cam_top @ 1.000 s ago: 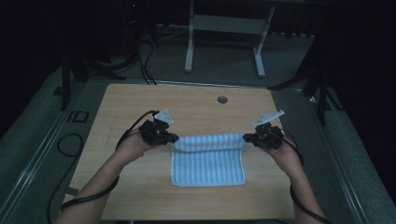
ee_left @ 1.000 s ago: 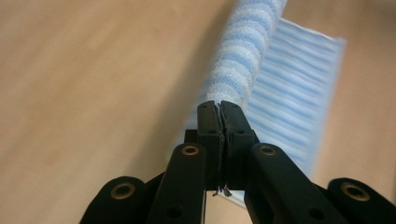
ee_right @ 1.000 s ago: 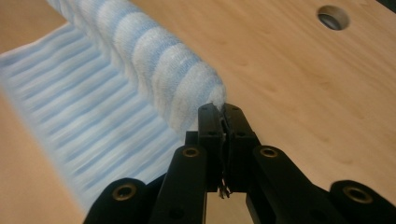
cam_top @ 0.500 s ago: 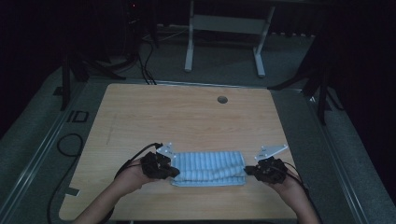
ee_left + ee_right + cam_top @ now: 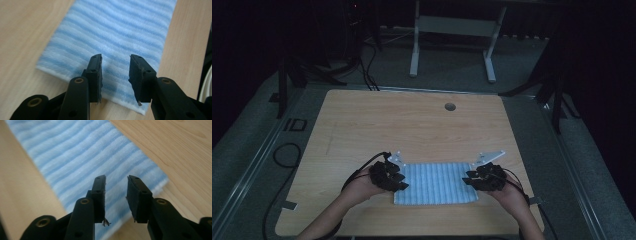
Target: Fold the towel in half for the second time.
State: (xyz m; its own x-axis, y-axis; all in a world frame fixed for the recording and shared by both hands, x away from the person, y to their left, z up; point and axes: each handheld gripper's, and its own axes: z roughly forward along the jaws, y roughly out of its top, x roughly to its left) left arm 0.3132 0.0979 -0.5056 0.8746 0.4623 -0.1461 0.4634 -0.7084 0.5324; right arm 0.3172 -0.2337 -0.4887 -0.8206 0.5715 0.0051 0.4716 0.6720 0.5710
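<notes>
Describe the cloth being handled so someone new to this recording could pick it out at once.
Start at the wooden table and look to its near edge, between the person's two hands. The folded cloth lies flat there, a rectangle with blue and white stripes, the only fabric on the bare wood.

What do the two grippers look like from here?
Both the left gripper and right gripper are black, each with two flat rectangular jaws on riveted links, a grey three-cornered plate on top and a dark trailing cable. Forearms are bare, no sleeves.

Overhead camera, two close ones (shared towel (image 5: 435,183))
</notes>
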